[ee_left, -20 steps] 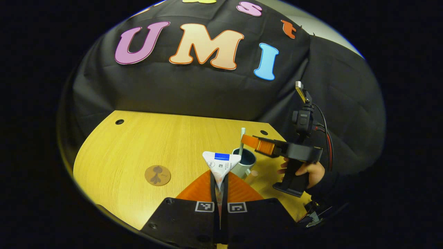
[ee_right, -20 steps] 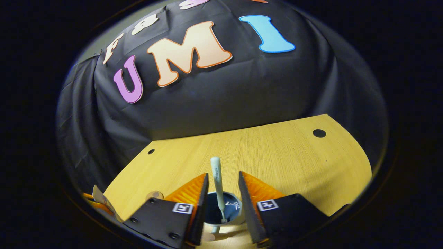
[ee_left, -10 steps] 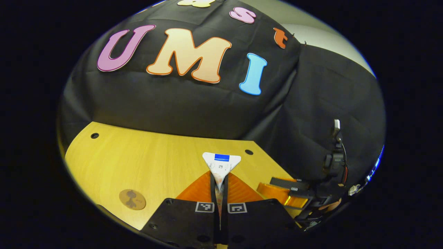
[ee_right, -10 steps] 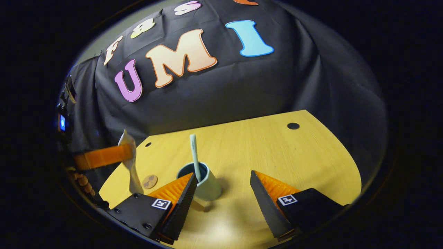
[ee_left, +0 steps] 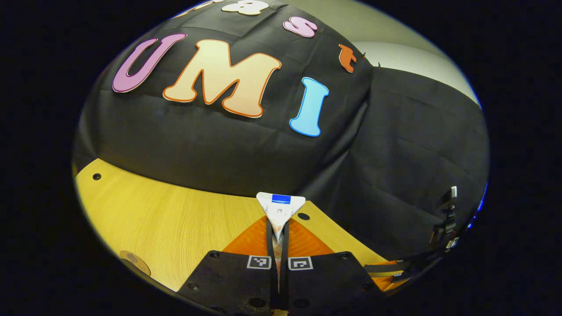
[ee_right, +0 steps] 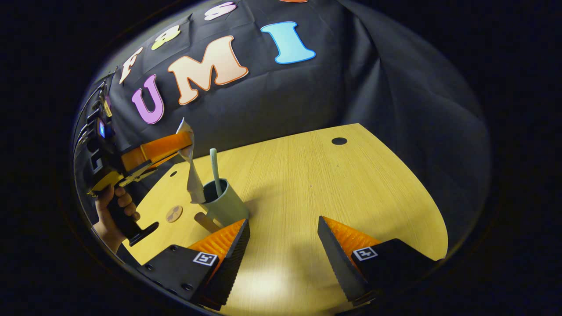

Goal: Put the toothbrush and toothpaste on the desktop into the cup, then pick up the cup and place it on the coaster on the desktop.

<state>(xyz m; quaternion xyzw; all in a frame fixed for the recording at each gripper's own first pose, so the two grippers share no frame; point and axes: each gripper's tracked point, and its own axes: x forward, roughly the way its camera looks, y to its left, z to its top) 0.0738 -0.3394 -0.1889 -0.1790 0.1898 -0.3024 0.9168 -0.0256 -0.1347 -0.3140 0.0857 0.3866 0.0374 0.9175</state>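
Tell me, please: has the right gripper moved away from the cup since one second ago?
Yes. The right gripper has pulled back from above the cup, which now stands ahead of its left finger on the table.

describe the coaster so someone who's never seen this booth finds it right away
On the yellow wooden desktop, look near its left edge in the right gripper view, just left of the pale green cup holding the toothbrush. The coaster is the small flat brown disc with a darker motif, the only round flat thing lying beside that upright cup.
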